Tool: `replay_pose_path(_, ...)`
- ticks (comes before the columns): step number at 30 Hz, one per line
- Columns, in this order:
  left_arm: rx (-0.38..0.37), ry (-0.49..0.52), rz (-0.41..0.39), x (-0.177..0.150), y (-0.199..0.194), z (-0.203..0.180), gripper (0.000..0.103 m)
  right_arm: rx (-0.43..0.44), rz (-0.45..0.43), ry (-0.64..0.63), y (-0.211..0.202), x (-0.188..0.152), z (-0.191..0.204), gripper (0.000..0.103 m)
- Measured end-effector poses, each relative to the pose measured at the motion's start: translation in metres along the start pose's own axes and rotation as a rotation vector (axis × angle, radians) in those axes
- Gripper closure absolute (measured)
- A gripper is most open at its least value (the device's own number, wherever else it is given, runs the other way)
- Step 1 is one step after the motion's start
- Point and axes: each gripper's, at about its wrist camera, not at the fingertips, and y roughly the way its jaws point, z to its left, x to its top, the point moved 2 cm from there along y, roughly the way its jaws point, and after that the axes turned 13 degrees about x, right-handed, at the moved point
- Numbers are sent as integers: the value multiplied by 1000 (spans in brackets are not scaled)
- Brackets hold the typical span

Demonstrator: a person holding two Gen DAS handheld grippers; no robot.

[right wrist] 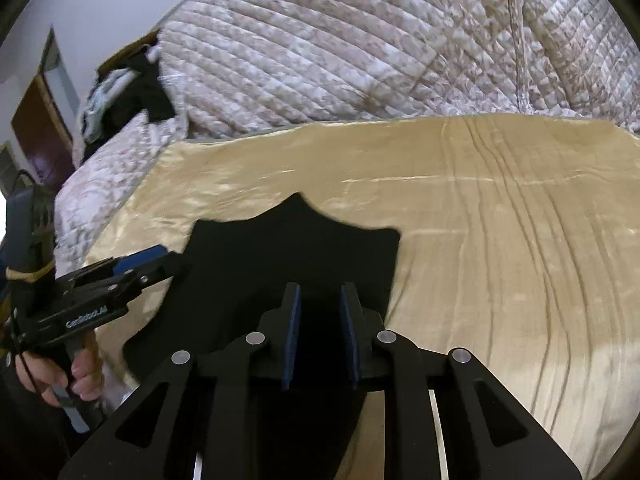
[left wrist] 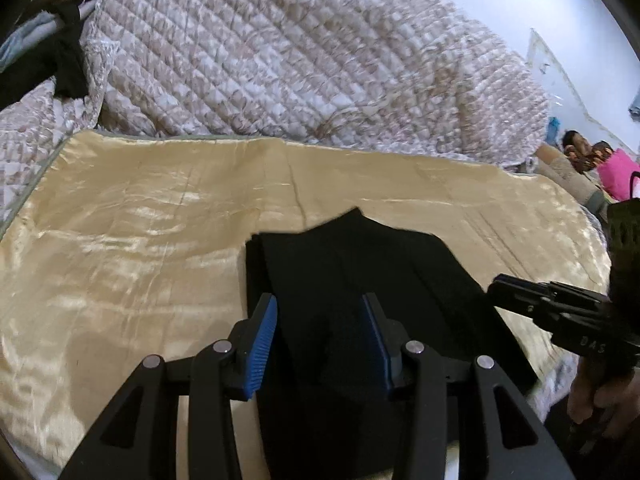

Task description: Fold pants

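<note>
The black pants [left wrist: 340, 276] lie flat on a cream satin sheet [left wrist: 132, 232], and also show in the right wrist view [right wrist: 288, 252]. My left gripper [left wrist: 320, 308] is open, its blue pads [left wrist: 264, 336] hovering over the near part of the pants with nothing between them. My right gripper [right wrist: 320, 300] is open over the pants' near right part. The right gripper shows from the side in the left wrist view [left wrist: 496, 284] at the pants' right edge. The left gripper shows in the right wrist view [right wrist: 168, 258] at the pants' left edge.
A bunched quilted floral blanket [left wrist: 280, 52] fills the far side of the bed. Dark and light clothes [right wrist: 124, 92] are piled at the far left. Pink and patterned items [left wrist: 612, 168] sit off the bed's right. The satin sheet [right wrist: 500, 240] stretches right with creases.
</note>
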Motion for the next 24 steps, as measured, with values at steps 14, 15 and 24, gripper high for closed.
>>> replay_pose_path(14,2,-3,60,-46,-3,6,55,-21,56,-103,0,-59,25,83)
replay_pose_path(15,3,-9,61,-47,-3,7,55,-18,51,-97,-1,-59,24,83)
replay_pose_path(24,56,-45,85,-31,-2,25,55,-15,29,37,-21,-36,7,75)
